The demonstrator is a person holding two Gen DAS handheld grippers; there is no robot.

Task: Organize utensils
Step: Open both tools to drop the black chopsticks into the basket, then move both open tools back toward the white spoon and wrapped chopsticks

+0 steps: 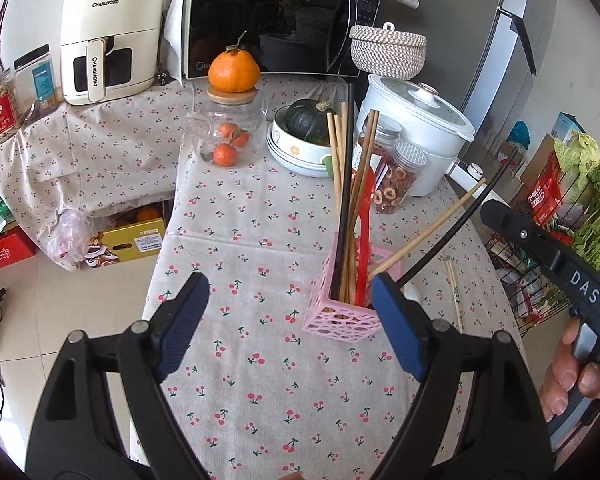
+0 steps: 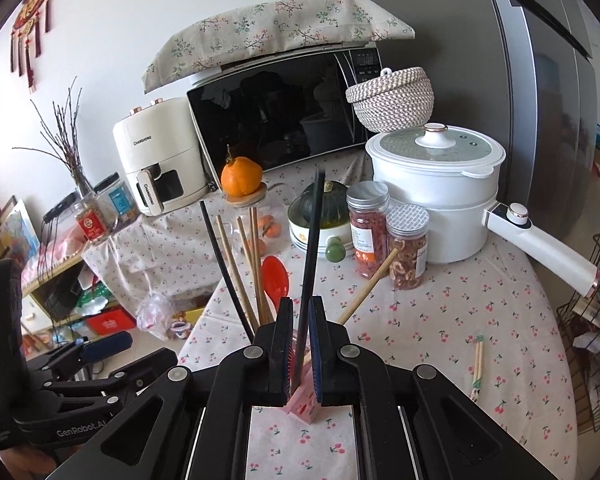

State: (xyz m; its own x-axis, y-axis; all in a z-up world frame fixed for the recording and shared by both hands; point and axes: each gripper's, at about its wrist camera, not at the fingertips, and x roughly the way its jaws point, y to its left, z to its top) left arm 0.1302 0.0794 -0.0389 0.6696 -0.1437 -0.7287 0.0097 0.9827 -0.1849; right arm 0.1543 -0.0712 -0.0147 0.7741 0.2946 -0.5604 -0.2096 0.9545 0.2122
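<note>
A pink perforated utensil holder [image 1: 350, 312] stands on the cherry-print tablecloth [image 1: 260, 280]. It holds several wooden chopsticks [image 1: 337, 168], a black chopstick [image 1: 346, 184] and a red spoon [image 1: 365, 220]. My left gripper [image 1: 290, 312] is open and empty, just before the holder. My right gripper [image 2: 300, 344] is shut on a black chopstick [image 2: 314, 240], its lower end at the pink holder [image 2: 300, 404]. The same chopstick slants from the holder in the left wrist view [image 1: 452, 228]. A wrapped chopstick pair [image 1: 454, 294] lies on the table; it also shows in the right wrist view [image 2: 477, 364].
Behind stand a white pot [image 2: 436, 188], two jars [image 2: 406, 248], a bowl stack with a green squash [image 1: 306, 136], a glass jar of oranges [image 1: 230, 132], a microwave [image 1: 276, 20] and an air fryer [image 1: 110, 36]. A wire rack [image 1: 540, 248] is at the right.
</note>
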